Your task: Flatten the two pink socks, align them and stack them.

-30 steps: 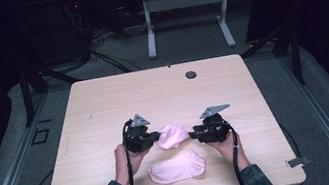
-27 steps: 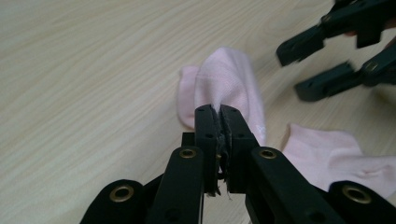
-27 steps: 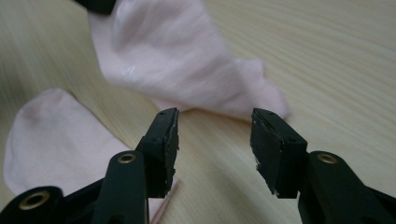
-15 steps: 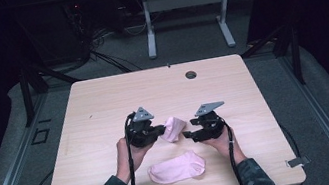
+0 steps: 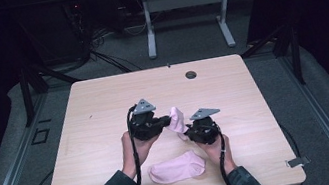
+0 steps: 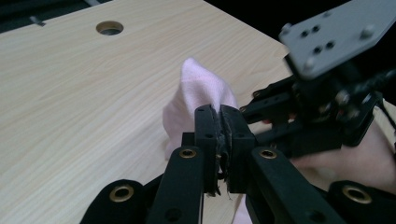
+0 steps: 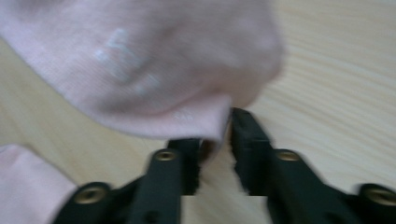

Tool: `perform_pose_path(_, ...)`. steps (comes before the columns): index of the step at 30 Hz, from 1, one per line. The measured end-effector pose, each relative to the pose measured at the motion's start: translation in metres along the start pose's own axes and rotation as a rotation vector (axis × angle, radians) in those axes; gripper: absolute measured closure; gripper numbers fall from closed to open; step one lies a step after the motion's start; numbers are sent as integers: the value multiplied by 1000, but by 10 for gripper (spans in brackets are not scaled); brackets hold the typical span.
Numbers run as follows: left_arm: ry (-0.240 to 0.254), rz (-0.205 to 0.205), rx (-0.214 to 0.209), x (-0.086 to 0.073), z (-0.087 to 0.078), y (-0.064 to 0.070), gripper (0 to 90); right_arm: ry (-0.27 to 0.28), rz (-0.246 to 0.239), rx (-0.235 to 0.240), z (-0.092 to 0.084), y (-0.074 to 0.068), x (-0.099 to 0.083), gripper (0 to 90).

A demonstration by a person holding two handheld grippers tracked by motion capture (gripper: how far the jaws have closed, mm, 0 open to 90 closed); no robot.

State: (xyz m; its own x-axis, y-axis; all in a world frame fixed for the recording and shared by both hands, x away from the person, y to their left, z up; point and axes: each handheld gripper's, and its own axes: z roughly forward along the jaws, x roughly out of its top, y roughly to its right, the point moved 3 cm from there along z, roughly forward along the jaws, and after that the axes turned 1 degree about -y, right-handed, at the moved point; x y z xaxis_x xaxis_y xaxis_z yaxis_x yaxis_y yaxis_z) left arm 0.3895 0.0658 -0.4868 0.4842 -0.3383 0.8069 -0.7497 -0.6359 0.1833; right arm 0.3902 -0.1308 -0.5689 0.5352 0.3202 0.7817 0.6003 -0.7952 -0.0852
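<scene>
A pink sock point(image 5: 175, 119) hangs just above the table between my two grippers. My left gripper point(image 5: 168, 120) is shut on its upper part. In the left gripper view the jaws point(image 6: 220, 114) pinch the pink sock point(image 6: 201, 91), which stands up behind them. My right gripper point(image 5: 187, 130) meets the sock from the lower right. Its jaws point(image 7: 215, 133) have just been closing, with the hem of the pink sock point(image 7: 140, 60) caught between them. A second pink sock point(image 5: 177, 167) lies flat near the front edge.
The wooden table point(image 5: 104, 107) has a round cable hole point(image 5: 191, 74) at the back. The right gripper's grey plate point(image 6: 336, 32) looms close at the right of the left gripper view. Another desk's legs point(image 5: 148, 29) stand beyond the table.
The left gripper has lifted the sock off the table, so it now hangs bunched and narrower. The right gripper has edged in under it and taken hold of its hem.
</scene>
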Motion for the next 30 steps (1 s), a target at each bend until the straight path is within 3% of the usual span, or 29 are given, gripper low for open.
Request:
perform_pose_path(2, 7, -60, -16, -8, 0, -11, 868, 16, -55, -86, -11, 4, 4, 873)
perform_pose_path(4, 5, -118, -34, -16, 0, -21, 868, 24, -151, -176, -22, 2, 9, 876)
perform_pose_path(6, -6, -150, -30, -27, 2, -28, 867, 3, -252, -228, -27, -5, 12, 876)
perform_pose_path(8, -36, -170, -14, -39, 6, -34, 867, -30, -333, -220, -24, -14, 9, 869)
perform_pose_path(9, -56, -182, -8, -46, 8, -37, 867, -63, -346, -191, -20, -18, 6, 834)
perform_pose_path(11, -100, -200, 13, -61, 13, -44, 862, -144, -320, -91, -9, -22, -3, 750)
perform_pose_path(12, -100, -200, 13, -61, 13, -44, 857, -144, -320, -91, -9, -22, -3, 750)
perform_pose_path(13, -145, -209, 20, -74, 16, -48, 850, -204, -277, -3, -2, -20, -12, 625)
perform_pose_path(16, -180, -215, 28, -87, 16, -52, 798, -180, -201, 106, -6, -15, -15, 517)
perform_pose_path(18, -185, -209, 40, -91, 12, -53, 750, -160, -180, 155, -16, -9, -15, 482)
perform_pose_path(21, -185, -205, 64, -91, 4, -56, 682, -104, -125, 192, -31, 4, -15, 478)
perform_pose_path(23, -188, -205, 93, -91, 2, -59, 609, -77, -67, 164, -38, 16, -13, 493)
perform_pose_path(25, -195, -213, 92, -90, 5, -58, 560, -74, -37, 106, -38, 27, -10, 504)
perform_pose_path(27, -208, -205, 97, -89, 8, -56, 528, -78, -14, 93, -36, 30, -9, 504)
perform_pose_path(28, -211, -201, 97, -88, 11, -53, 498, -96, 1, 70, -31, 32, -7, 509)
perform_pose_path(30, -231, -184, 102, -87, 18, -49, 488, -166, -32, 13, -14, 30, -7, 518)
